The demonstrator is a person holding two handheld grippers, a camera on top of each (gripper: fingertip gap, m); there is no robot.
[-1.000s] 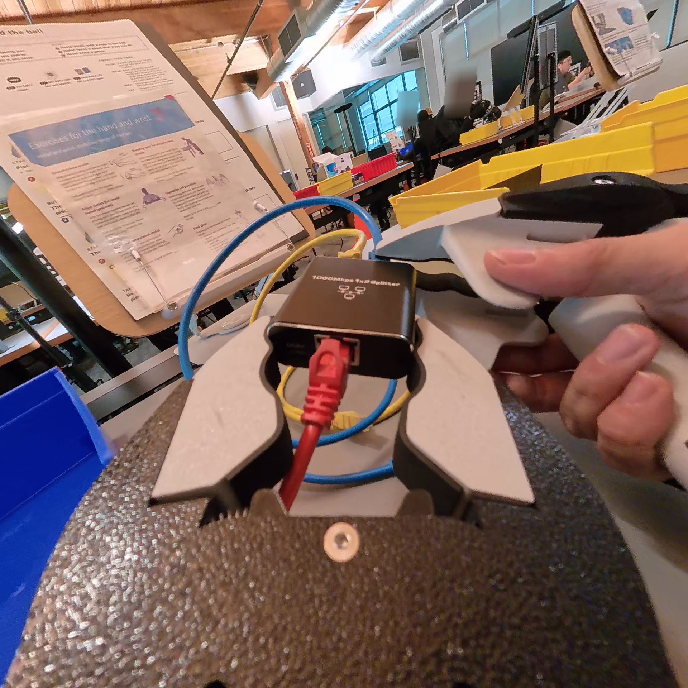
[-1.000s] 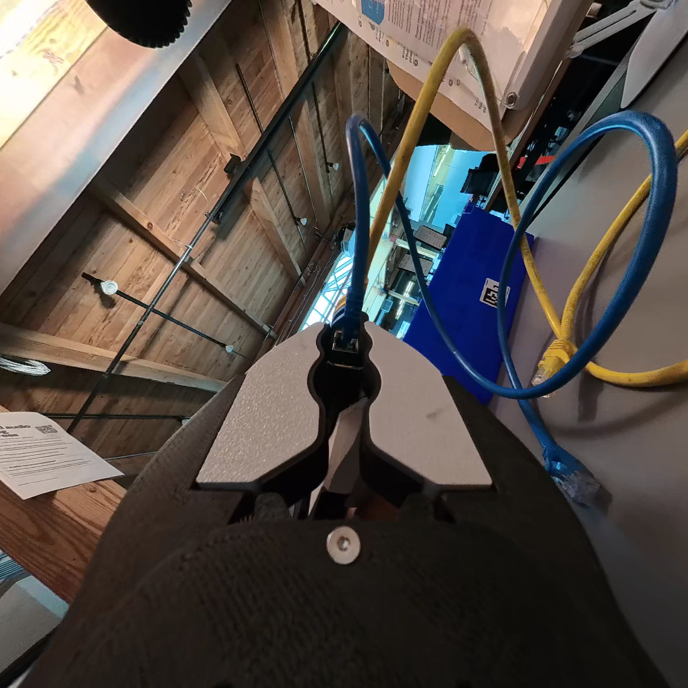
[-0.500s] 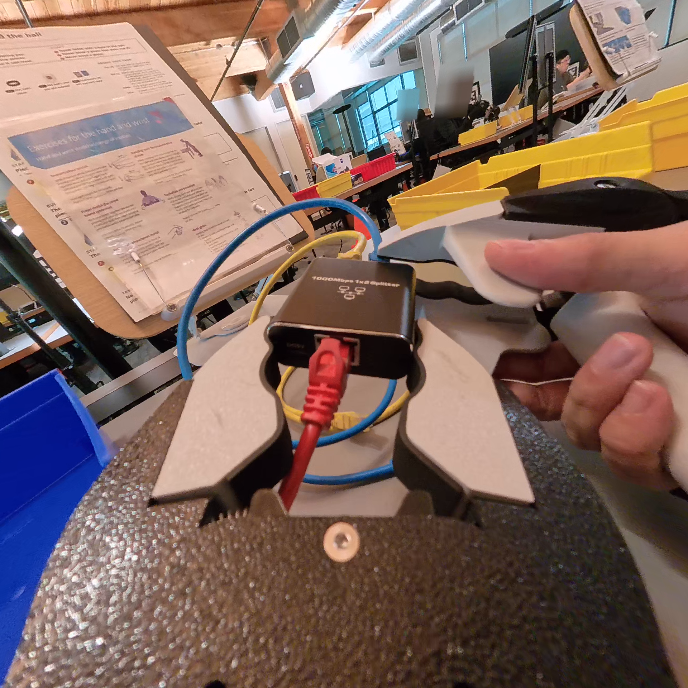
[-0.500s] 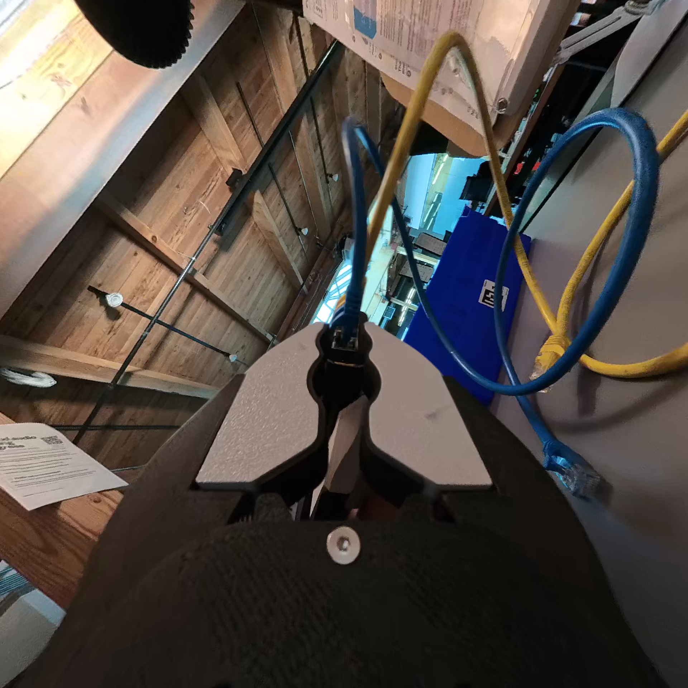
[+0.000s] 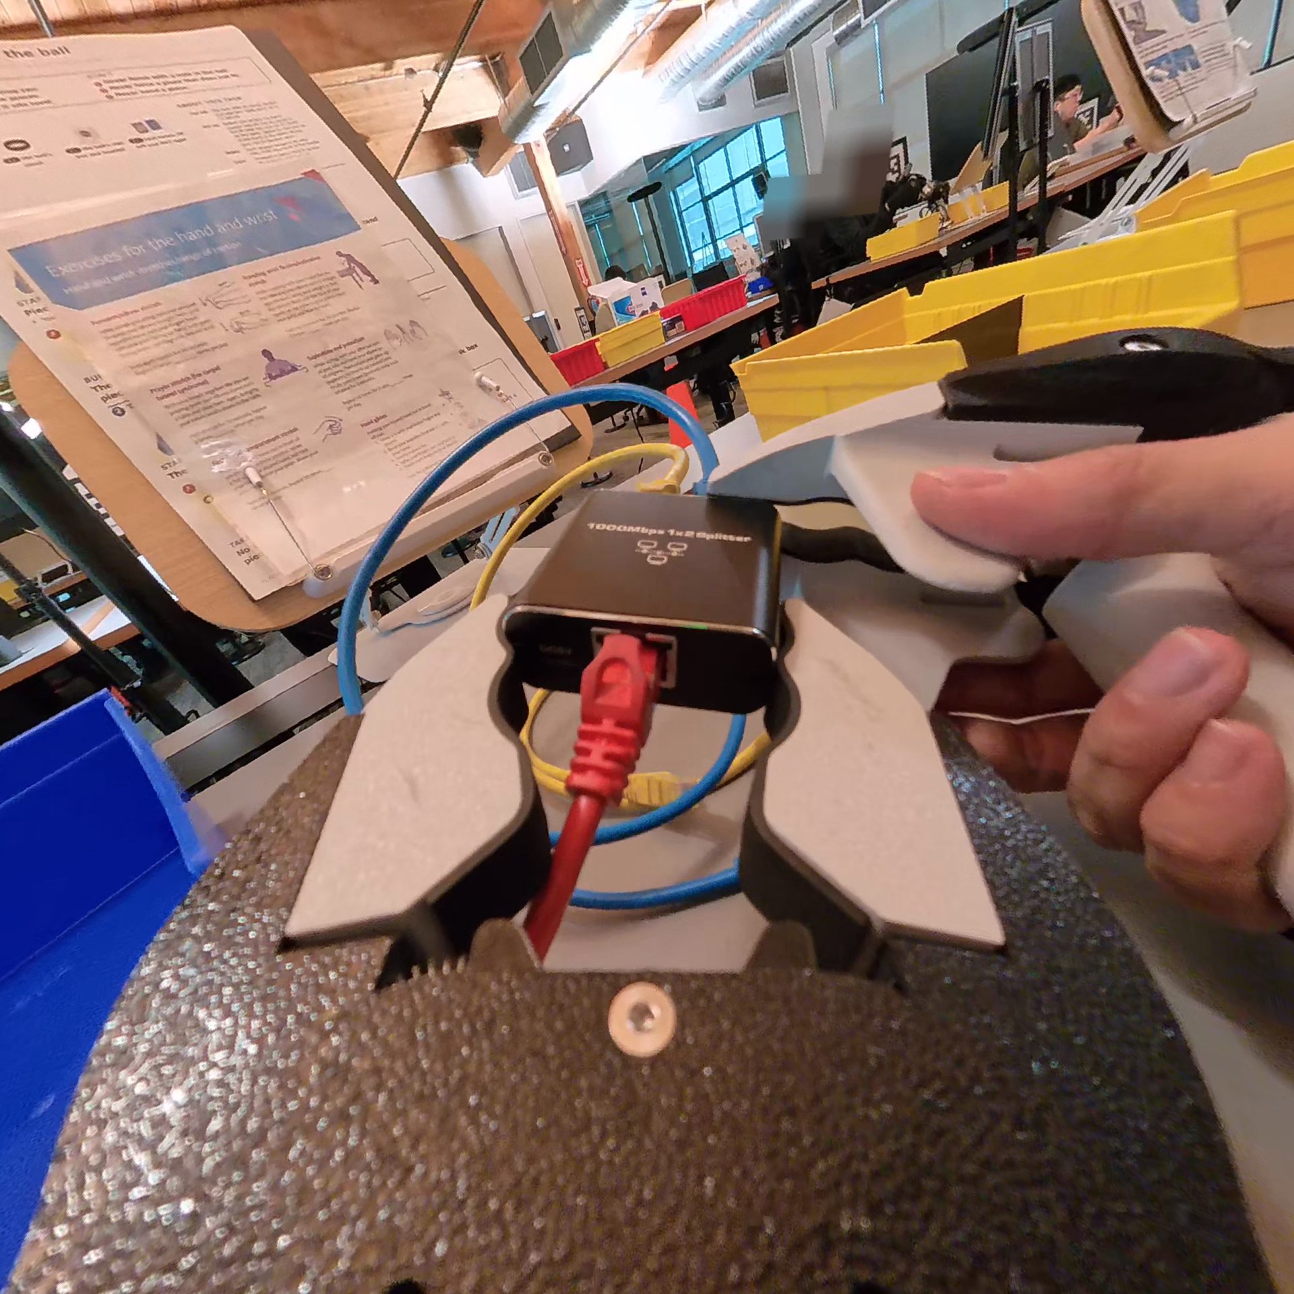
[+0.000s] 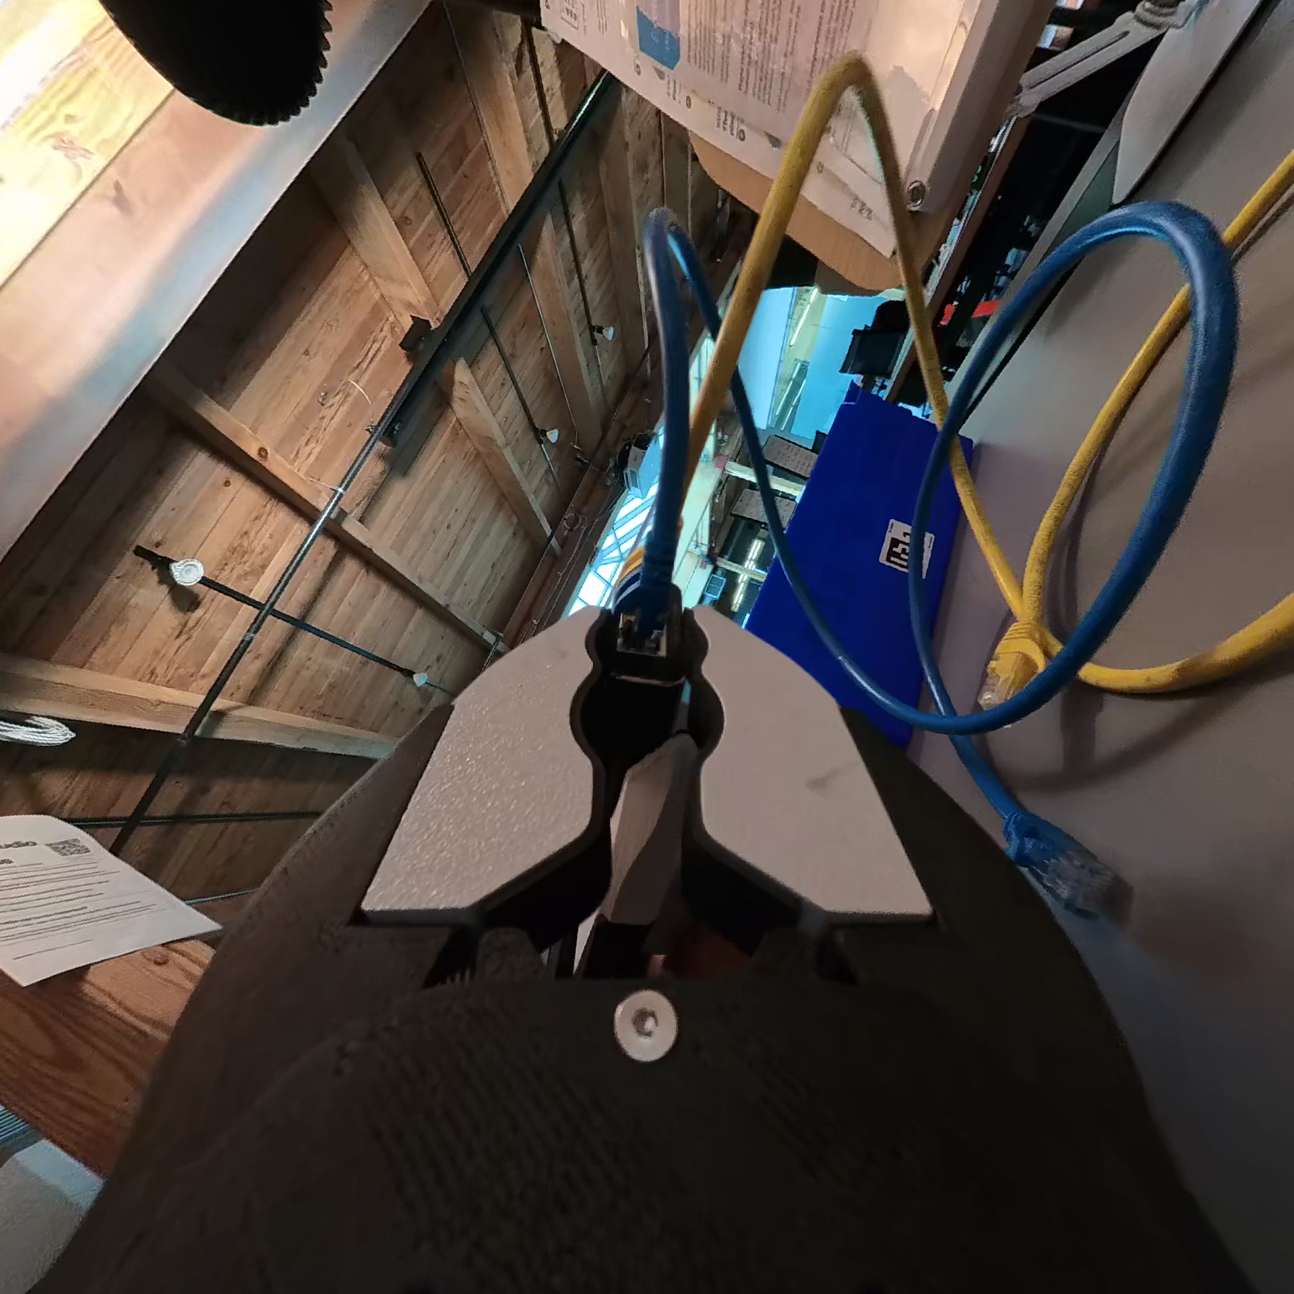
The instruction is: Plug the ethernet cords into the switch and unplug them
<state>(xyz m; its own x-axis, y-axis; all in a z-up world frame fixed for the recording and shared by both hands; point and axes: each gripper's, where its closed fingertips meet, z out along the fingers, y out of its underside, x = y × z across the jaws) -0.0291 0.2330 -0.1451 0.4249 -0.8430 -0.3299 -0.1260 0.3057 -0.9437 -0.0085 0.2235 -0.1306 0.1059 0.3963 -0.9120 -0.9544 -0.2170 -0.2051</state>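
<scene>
At frame centre the left tool (image 5: 641,690) pinches the black switch (image 5: 655,581), red cord (image 5: 606,728) plugged in. The right tool (image 6: 648,648) is pressed together on the blue cord (image 6: 662,448) plug at the switch's far side. A crooked pull could likely twist the switch loose or jam the latch.

Bright even daylight, wide-angle bending, blurred edges.

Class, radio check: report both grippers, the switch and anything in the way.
Left gripper shut on switch, red cord plugged in. Right gripper pinching the switch's far end, blue cord plugged there. Yellow cord loose on table.
</scene>
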